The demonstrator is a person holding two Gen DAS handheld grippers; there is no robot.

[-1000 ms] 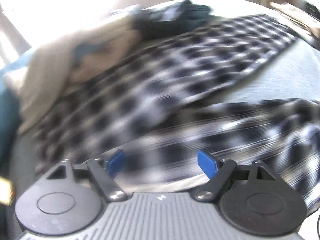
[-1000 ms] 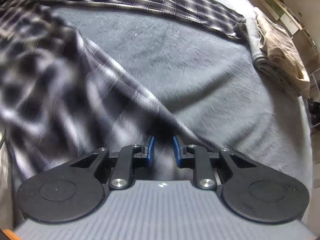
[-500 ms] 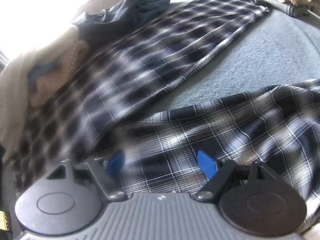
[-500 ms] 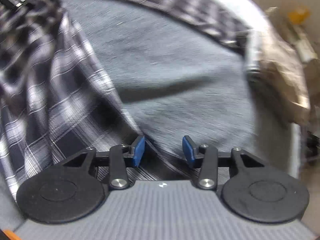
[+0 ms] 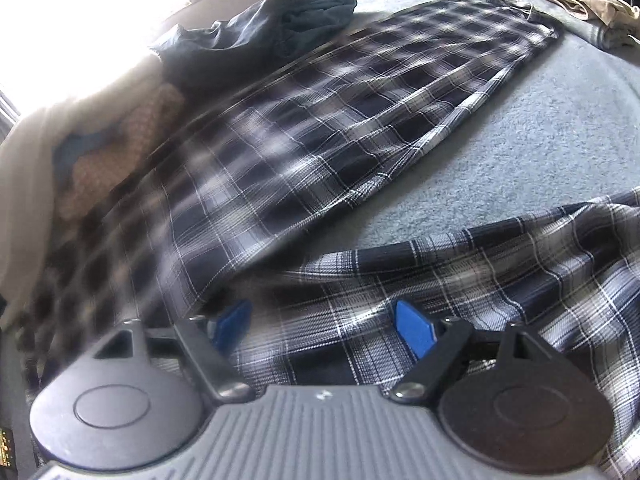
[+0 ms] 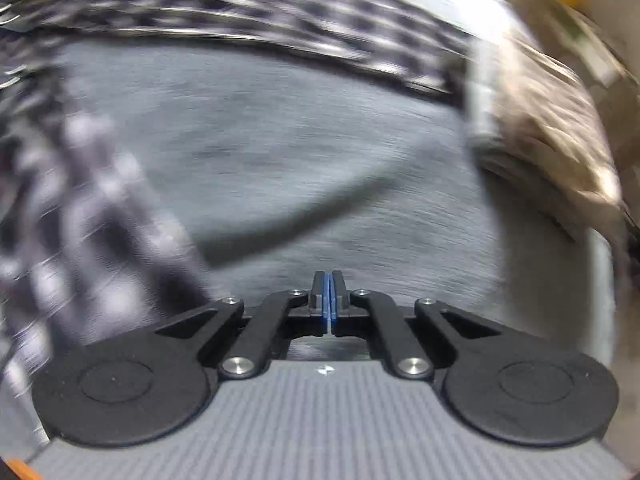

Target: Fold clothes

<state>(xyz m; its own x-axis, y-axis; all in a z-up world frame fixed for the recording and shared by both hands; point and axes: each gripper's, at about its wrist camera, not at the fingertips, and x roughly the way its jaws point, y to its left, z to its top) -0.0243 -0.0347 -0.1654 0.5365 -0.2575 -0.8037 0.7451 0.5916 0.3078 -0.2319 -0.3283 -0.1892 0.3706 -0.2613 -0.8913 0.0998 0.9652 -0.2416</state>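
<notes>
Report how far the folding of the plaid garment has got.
Early. Done: one section of the plaid garment lies flat and straight on the grey blanket. In hand: nothing visibly; the left claw hangs open over rumpled plaid, the right claw is shut with no cloth seen between its pads. Left: every fold; no fold shows.

thin woven plaid cloth (image 5: 360, 128), fuzzy matt grey blanket (image 5: 520, 168), matt black plastic gripper (image 6: 328, 300)
</notes>
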